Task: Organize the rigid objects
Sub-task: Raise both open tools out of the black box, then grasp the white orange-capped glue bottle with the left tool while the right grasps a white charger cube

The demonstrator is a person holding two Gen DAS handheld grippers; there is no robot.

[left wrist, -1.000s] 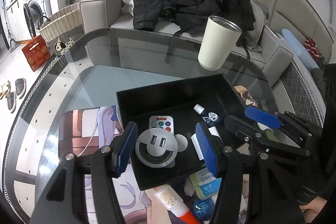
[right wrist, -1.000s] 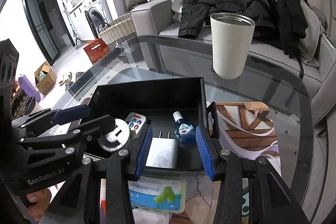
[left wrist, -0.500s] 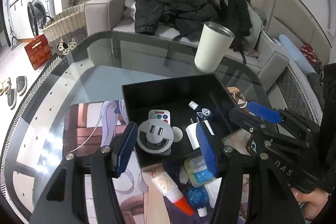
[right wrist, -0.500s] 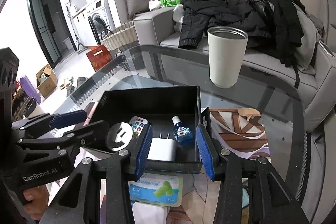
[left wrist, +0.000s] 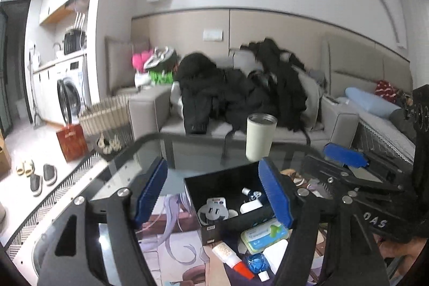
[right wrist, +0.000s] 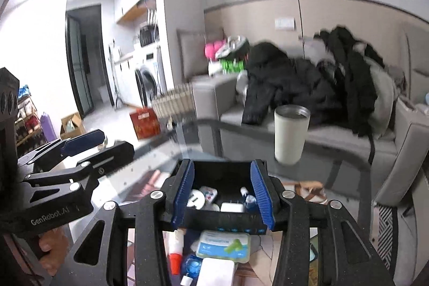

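Tongs of the left gripper [left wrist: 213, 196] stand wide apart over the glass table [left wrist: 128, 173], holding nothing. Between and just beyond their blue pads [left wrist: 150, 190] sits the black box [left wrist: 214, 178], with a round white adapter [left wrist: 211, 211], a white charger [left wrist: 250, 206] and a small blue bottle [left wrist: 252, 193] inside. Nearer than the box lie a glue tube [left wrist: 230, 256] and an earplug case [left wrist: 264, 233]. A white tumbler [left wrist: 260, 136] stands far ahead.

From the right wrist, the right gripper [right wrist: 222, 195] is also open and empty, its pads framing the same black box [right wrist: 219, 170]. The earplug case [right wrist: 222, 245] and glue tube [right wrist: 175, 251] lie below the pads, the left gripper [right wrist: 80, 141] off to the left.
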